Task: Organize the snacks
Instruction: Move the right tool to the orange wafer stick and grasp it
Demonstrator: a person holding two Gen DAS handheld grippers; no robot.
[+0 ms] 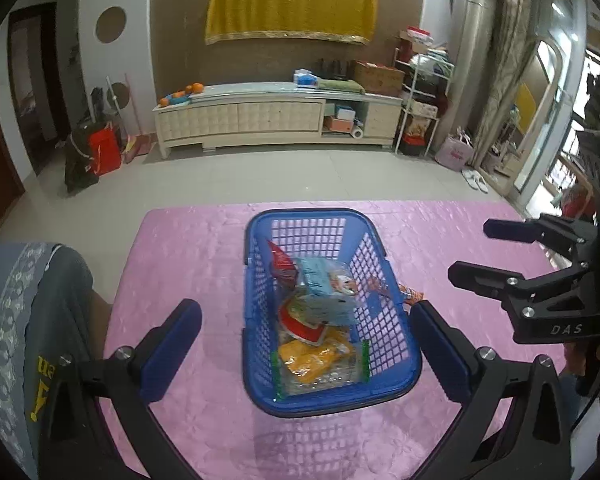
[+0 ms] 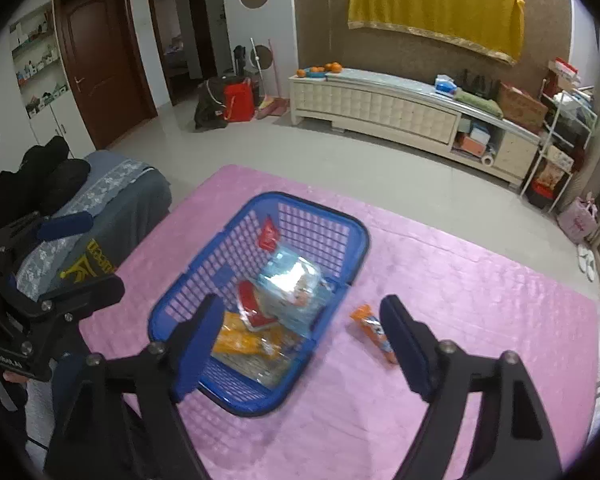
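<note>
Snacks fill a blue plastic lattice basket on the pink-covered desk: a pale blue packet, a yellow bag, red packs. An orange wrapped bar lies just beside it. Left tongs and right tongs both gape wide, empty.

the letters "das" stand in pale print on the black body of the right gripper; snack packet print is too blurred to read.

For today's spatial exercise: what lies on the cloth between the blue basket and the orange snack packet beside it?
Nothing: only bare pink tablecloth separates the blue basket from the orange snack packet, seen clearly in the right wrist view.
</note>
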